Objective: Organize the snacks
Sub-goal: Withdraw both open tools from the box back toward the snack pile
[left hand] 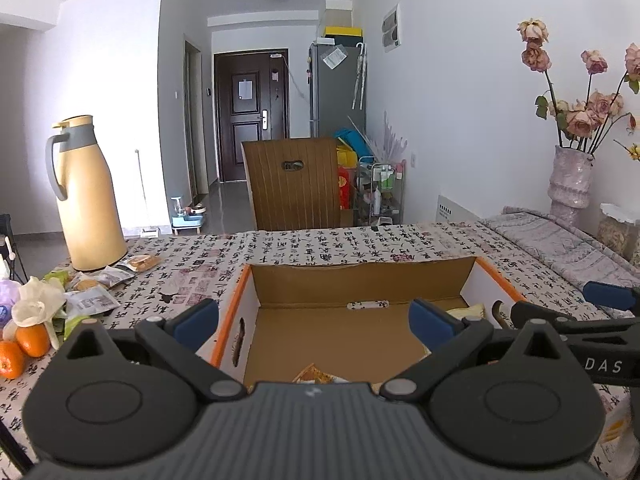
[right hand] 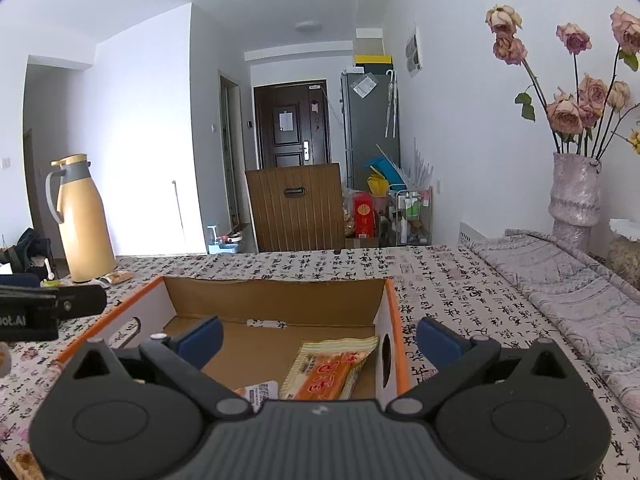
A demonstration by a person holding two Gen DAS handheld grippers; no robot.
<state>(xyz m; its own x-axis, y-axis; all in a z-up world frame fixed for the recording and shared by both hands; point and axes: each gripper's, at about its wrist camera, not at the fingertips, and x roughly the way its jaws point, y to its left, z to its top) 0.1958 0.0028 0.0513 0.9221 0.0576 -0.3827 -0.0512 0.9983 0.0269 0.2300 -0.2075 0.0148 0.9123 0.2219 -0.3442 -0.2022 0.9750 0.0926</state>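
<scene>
Cardboard box [right hand: 276,300] sits on my patterned tablecloth [right hand: 460,292] — an orange snack packet [right hand: 332,368] lies inside. My left gripper [left hand: 314,320] and right gripper [right hand: 318,340] hover over it, jaws spread, empty.

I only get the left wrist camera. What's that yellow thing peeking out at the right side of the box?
Observer: It's a yellow and orange snack packet lying flat on the floor of the box, by its right wall.
Operator: Is it all alone in there?
Observer: No, a smaller white-labelled packet lies just left of it.
Operator: Is the other gripper holding something?
Observer: No, the right gripper is open, with nothing between its fingers.
</scene>
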